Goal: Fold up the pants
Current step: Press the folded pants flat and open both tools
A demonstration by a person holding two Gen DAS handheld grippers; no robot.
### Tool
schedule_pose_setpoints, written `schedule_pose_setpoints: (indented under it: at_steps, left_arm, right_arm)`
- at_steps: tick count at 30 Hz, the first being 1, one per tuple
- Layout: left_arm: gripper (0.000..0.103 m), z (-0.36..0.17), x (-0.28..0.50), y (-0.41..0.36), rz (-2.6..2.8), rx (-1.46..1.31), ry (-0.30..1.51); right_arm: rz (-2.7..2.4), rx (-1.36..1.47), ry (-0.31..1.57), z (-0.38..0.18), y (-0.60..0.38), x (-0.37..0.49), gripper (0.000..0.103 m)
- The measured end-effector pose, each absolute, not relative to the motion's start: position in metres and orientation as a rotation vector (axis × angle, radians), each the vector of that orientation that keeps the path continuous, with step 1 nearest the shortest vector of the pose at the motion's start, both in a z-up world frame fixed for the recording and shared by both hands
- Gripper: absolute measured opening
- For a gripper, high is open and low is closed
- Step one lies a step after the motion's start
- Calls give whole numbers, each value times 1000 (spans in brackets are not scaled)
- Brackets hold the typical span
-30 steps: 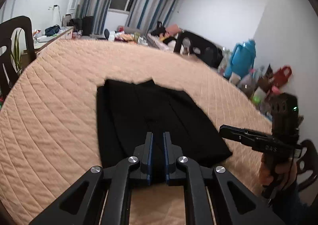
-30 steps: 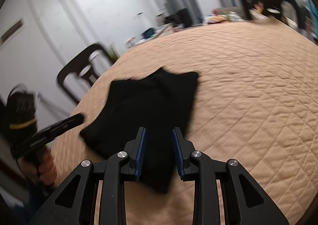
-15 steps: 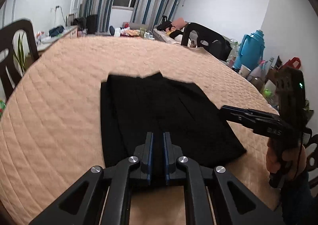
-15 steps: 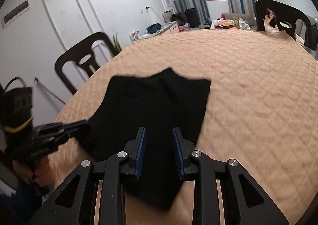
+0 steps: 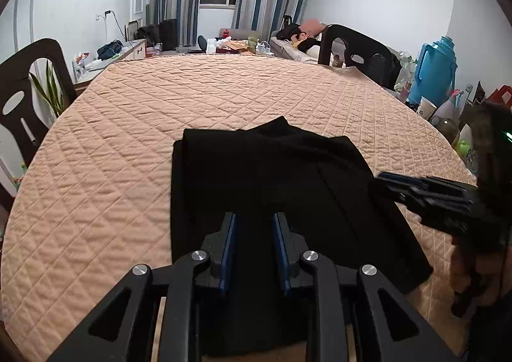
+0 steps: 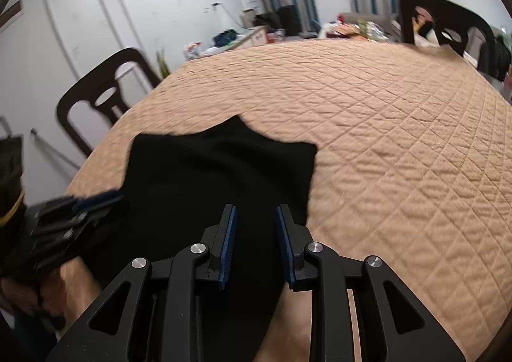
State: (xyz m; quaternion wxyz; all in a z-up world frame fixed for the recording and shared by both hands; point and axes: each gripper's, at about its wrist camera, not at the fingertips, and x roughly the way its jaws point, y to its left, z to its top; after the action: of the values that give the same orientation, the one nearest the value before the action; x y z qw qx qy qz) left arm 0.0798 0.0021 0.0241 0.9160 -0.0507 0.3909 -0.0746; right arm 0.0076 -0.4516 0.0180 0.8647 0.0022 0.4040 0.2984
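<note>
Black pants [image 5: 272, 170] lie folded into a flat rectangle on the peach quilted table cover [image 5: 112, 186]. My left gripper [image 5: 253, 218] hovers over their near edge; its jaws are opening and nothing is between the blue pads. In the right wrist view the pants [image 6: 208, 176] are a little blurred. My right gripper [image 6: 256, 211] is open above their near right part, its jaws closing slightly on nothing. From the left wrist view, the right gripper [image 5: 393, 181] reaches over the pants' right edge. The left gripper [image 6: 99, 199] shows at the pants' left edge, held by a hand [image 6: 28, 291].
Dark chairs stand at the left [image 5: 22, 99] and far right [image 5: 355, 48] of the table. A blue thermos [image 5: 432, 71], a cup [image 5: 425, 106] and bottles crowd the right side. Quilted cover stretches beyond the pants [image 6: 384, 138].
The left jaws have parted from nearly shut. Both grippers have moved in over the pants, and the right gripper now reaches over their right edge.
</note>
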Motion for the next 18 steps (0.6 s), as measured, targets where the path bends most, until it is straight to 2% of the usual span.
schedule_pose_setpoints:
  at_steps: [8, 10, 12, 18]
  left_arm:
    - [26, 29, 47, 0, -127, -97, 777]
    - [29, 28, 40, -2, -133, -97, 771]
    - [34, 25, 37, -4, -147, -98, 766]
    - [34, 19, 37, -9, -130, -63, 743]
  right_arm:
    - [712, -72, 767, 28, -456, -60, 26]
    - [703, -89, 750, 27, -457, -71, 26]
    - [701, -104, 749, 24, -454, -73, 26]
    - [691, -122, 802, 7, -448, -65, 27]
